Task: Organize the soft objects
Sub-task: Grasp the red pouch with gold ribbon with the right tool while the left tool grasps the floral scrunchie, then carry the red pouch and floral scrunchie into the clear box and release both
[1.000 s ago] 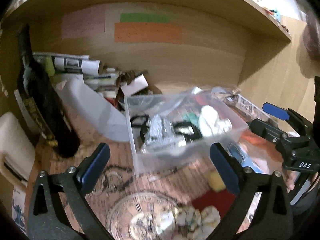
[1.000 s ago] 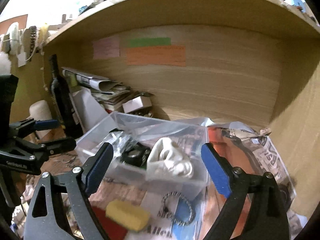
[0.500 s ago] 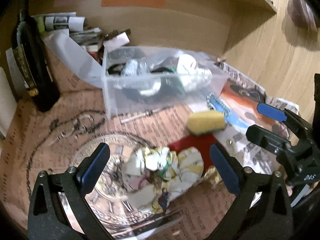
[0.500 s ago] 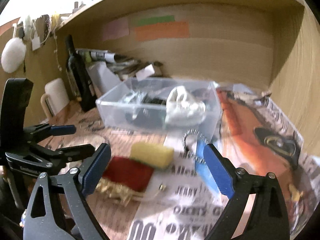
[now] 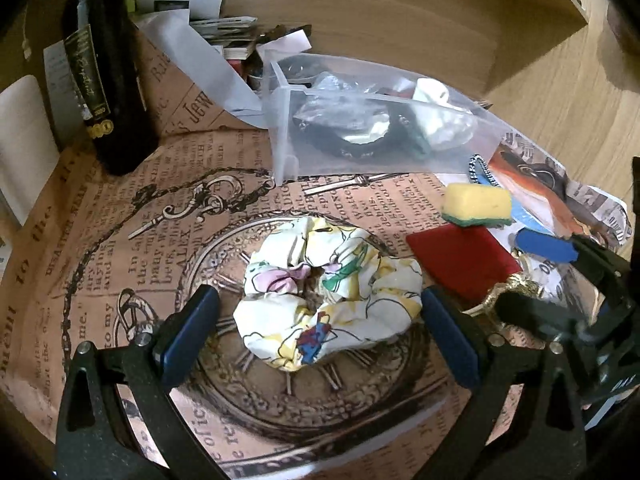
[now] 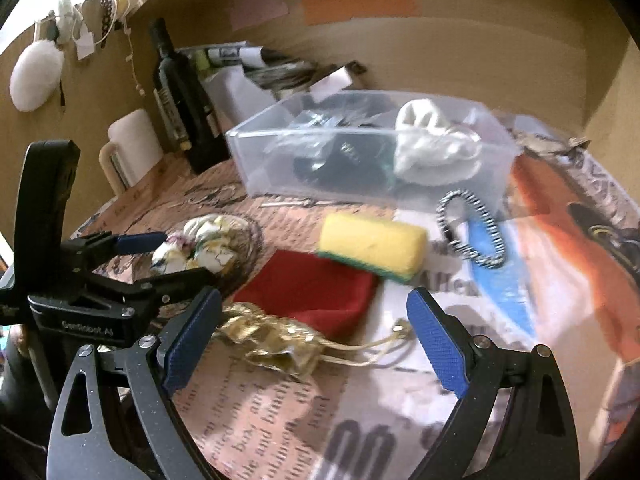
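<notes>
A white floral fabric scrunchie [image 5: 328, 292] lies on the printed paper between the fingers of my open left gripper [image 5: 320, 332]; it also shows in the right wrist view [image 6: 196, 248]. A yellow sponge [image 6: 372, 246] rests against a red pouch [image 6: 312, 292] with a gold drawstring top [image 6: 272, 340]. My right gripper [image 6: 316, 344] is open and empty just above the pouch's gold end. A clear plastic bin [image 6: 320, 160] behind holds a white soft item [image 6: 428, 144] and dark things.
A dark wine bottle [image 5: 108, 80] stands at the back left beside a cream mug [image 6: 128, 148]. Papers and small boxes [image 5: 224, 28] pile at the back wall. A beaded bracelet [image 6: 472, 232] lies right of the sponge. Wooden walls enclose the back and right.
Both grippers have pulled back from the bin and dropped toward the table. The left now straddles the scrunchie; the right has come down over the red pouch.
</notes>
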Available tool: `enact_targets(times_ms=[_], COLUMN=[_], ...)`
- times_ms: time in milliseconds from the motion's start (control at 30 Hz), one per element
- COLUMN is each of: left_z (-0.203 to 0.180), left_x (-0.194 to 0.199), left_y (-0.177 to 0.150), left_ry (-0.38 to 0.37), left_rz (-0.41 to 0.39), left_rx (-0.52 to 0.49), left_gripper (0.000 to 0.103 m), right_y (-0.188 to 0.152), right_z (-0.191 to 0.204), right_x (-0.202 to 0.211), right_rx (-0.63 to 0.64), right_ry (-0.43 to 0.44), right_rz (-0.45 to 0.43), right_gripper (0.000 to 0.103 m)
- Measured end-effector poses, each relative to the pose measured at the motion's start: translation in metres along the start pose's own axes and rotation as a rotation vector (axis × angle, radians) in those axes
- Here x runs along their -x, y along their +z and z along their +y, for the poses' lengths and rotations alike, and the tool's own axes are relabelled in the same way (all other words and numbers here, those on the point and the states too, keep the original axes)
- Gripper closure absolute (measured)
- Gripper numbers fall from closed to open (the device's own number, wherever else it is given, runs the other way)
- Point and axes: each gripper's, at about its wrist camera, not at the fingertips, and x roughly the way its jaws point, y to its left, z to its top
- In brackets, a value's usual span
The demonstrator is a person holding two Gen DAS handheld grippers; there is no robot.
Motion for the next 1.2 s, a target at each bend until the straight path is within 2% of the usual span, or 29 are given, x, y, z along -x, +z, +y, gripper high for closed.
enact_targets(times_ms=[100,167,233,300,333,433,500,600,800,1200], left_z=[-0.001,-0.001,-0.001,-0.004,-0.005,-0.008,-0.008,-0.006,-0.013,-0.027], left_x=[-0.003,-0.003,-0.003,-0.003,-0.003,-0.004,-0.004,-0.003,0.009,0.044], left_y=[-0.001,-0.001,-0.001,0.001,0.001,0.0,0.001,0.002,0.01,0.063], left_ry=[0.0,-0.003,-0.022,-0.03,-0.027,-0.019,-0.02,-0.039,-0.063,-0.071], left_rz=[-0.012,-0.018,-0.028,-0.03,-0.027,-0.031,-0.03,-0.025,-0.056,-0.241], left_rx=[-0.011,-0.014,-0.006,-0.013,-0.021,-0.036,-0.041,-0.028,-0.056,-0.086], left_gripper=[0.002,0.002,0.005,0.026,0.029,0.04,0.057,0.073,0.076,0.075], right_y=[-0.002,-0.004,-0.004,-0.004,-0.004,-0.003,-0.002,0.001,0.008,0.047], right_z=[0.004,0.005,0.004,0.002,0.001,-0.006,-0.008,-0.01,-0.014,-0.022], right_x=[-0.012,-0.017,-0.016,-0.013,-0.012,-0.007,-0.003,0.004,0.022,0.064], right_rx=[0.011,0.017,0.024,0.019,0.021,0.008,0.012,0.019,0.009,0.013], right_ry=[0.016,0.0,-0.018,-0.013,-0.023,-0.012,-0.011,-0.021,-0.003,-0.047], right_rz=[0.035,0.036,0.024,0.02,0.017,0.003,-0.006,-0.027,-0.084,-0.257], right_gripper=[0.012,0.02,0.035,0.042,0.052,0.065,0.073,0.081,0.084,0.084])
